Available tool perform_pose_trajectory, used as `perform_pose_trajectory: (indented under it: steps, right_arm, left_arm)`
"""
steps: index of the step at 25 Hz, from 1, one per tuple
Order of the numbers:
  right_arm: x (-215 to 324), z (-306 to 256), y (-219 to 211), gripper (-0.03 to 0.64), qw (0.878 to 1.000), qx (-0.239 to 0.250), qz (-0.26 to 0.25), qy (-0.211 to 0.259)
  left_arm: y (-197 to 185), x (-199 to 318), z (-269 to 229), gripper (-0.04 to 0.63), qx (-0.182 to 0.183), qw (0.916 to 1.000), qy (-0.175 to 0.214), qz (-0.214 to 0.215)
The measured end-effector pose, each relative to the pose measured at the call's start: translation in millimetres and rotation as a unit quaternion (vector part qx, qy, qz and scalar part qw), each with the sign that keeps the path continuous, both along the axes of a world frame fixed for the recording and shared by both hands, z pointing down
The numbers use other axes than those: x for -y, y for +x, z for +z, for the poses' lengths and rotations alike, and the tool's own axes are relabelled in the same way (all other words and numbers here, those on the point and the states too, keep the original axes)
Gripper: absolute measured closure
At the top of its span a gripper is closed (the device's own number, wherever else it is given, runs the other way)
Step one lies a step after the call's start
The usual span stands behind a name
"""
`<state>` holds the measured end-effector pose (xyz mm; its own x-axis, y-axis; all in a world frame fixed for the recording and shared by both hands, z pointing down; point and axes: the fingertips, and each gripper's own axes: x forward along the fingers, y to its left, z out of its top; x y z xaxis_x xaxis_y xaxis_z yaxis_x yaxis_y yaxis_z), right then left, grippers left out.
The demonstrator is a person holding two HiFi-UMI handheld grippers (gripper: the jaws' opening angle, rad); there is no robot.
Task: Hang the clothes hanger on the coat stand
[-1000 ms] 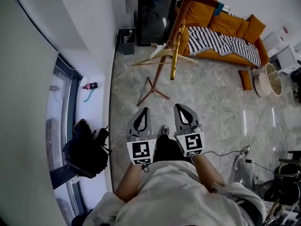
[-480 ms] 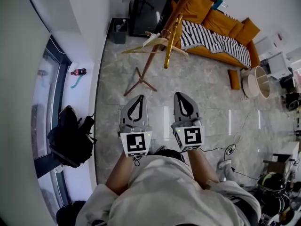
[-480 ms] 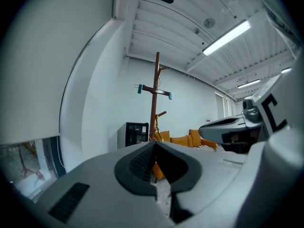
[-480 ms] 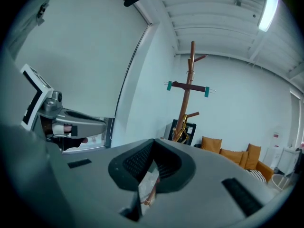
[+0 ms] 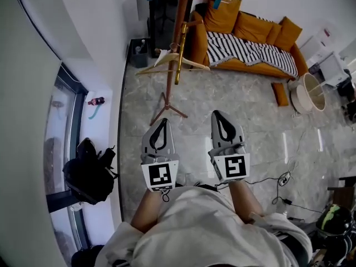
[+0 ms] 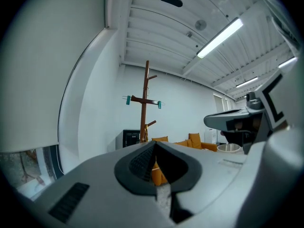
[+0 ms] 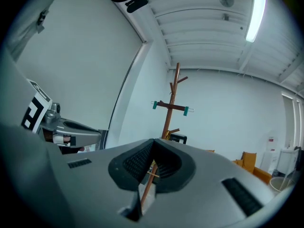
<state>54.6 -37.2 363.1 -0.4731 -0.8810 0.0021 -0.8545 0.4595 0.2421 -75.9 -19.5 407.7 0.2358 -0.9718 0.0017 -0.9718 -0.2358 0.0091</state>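
A tall brown wooden coat stand (image 5: 173,60) rises from the marble floor ahead of me, with crossbars that have teal tips. A pale wooden hanger (image 5: 165,61) hangs from the stand partway down, next to a brass-coloured piece (image 5: 179,57). My left gripper (image 5: 161,122) and right gripper (image 5: 218,115) are held side by side in front of my body, well short of the stand's feet. Both are shut with nothing in them. The coat stand (image 6: 144,106) shows far off past the closed left gripper (image 6: 154,145). It also stands beyond the closed right gripper (image 7: 154,142) as a distant coat stand (image 7: 170,106).
An orange sofa (image 5: 253,26) with a striped blanket (image 5: 245,48) lines the far wall. A black cabinet (image 5: 161,13) and a small bin (image 5: 137,52) stand behind the stand. A black backpack (image 5: 89,171) lies by the window at left. A round basket (image 5: 308,92) and cables (image 5: 278,179) are at right.
The head view has shifted, so the stand and hanger now sit further left and nearer the picture's top. Both grippers stay shut and side by side.
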Motion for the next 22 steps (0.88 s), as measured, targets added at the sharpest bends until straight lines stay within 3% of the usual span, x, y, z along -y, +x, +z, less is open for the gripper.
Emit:
perform_pose_trajectory:
  steps: [7,13,22]
  right_arm:
    - [-26,-2,53,0.612,1.000,0.009,-0.012,0.010]
    - [-42,-7,74,0.612,0.999,0.025,-0.036,0.013]
    - [-47,-9,83,0.612,0.998,0.038,-0.053,0.017]
  left_arm:
    - [56,-24,-18,0.584,-0.007,0.9999,0.015,-0.002]
    - [91,-41,-28,0.584,0.006,0.9998,0.020,-0.004]
    - [102,-48,-39,0.584,0.023,0.9991,0.028,-0.021]
